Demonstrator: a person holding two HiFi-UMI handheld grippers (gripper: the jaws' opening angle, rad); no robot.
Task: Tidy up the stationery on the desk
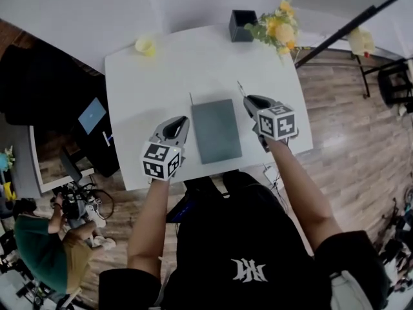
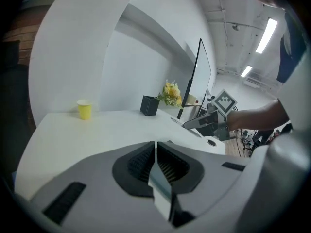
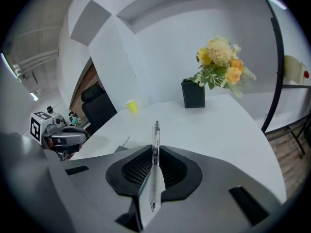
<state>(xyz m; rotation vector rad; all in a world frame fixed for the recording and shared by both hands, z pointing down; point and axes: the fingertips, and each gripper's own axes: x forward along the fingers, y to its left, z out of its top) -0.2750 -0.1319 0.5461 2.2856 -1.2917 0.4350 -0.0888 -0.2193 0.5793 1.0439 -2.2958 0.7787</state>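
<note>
Right of the grey notebook (image 1: pixel 216 130) at centre frame, the right tool (image 1: pixel 248 101) is clamped on a clear pen (image 3: pixel 155 149) over the white desk (image 1: pixel 142 82); left of it, the left tool (image 1: pixel 183 120) has its jaws together, empty.

Bright, even light covers the white desk (image 1: pixel 135 76), shadows faint; ceiling strips (image 2: pixel 266 35) glare beyond its far side. Fisheye edges curve and darken; foreground perhaps slightly blurred.
</note>
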